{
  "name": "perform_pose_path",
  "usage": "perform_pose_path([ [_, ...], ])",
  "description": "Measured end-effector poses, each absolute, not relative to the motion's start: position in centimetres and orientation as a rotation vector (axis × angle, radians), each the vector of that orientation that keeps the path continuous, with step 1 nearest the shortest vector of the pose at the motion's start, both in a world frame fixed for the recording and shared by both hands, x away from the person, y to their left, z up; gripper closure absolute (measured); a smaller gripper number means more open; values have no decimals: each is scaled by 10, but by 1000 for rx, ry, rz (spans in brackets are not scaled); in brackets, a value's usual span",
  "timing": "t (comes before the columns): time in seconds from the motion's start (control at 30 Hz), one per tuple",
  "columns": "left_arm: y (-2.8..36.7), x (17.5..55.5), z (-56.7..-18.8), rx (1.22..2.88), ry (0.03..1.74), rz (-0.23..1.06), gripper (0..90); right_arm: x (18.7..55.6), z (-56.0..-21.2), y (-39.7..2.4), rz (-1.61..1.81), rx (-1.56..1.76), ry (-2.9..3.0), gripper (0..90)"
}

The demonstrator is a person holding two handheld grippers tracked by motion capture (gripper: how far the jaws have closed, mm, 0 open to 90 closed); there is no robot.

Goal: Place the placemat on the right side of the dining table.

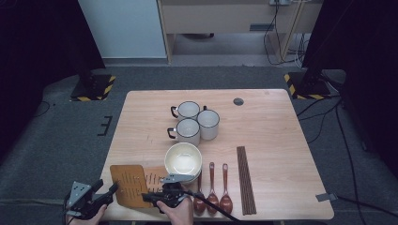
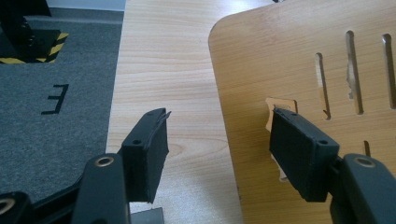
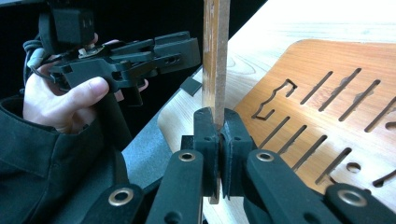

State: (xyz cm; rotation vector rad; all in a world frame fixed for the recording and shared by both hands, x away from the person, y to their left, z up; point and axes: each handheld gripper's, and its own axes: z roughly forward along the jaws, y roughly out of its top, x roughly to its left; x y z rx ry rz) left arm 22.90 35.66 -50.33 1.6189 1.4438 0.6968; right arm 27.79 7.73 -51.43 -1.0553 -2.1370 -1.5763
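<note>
Clamping right gripper (image 3: 218, 115): pinched tight on held board (image 3: 215, 56), just in front of bowl (image 1: 183, 158).
Left gripper (image 2: 218, 116): released, jaws astride a board corner, left of bowl.
Risk: thin edge twisting out of the pinch, dropping onto flat board (image 3: 336, 93) or knocking bowl.
Unclear: held board's tilt; far end cut off.

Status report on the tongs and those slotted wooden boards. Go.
Right tongs shut on upright wooden board. Left tongs open beside flat slotted board. White bowl close behind.
</note>
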Motion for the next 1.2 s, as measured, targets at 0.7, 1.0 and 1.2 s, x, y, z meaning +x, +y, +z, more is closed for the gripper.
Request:
perform_pose_path([
  [0.7, 359, 230, -505, 1617, 1462, 699, 381, 282, -489, 58, -1689, -1040, -2128, 873],
  [1.0, 358, 232, -506, 1634, 1467, 694, 383, 283, -475, 51, -1746, -1025, -2111, 874],
  [1.2, 358, 232, -507, 1640, 1471, 692, 385, 286, -463, 44, -1795, -1020, -2099, 873],
])
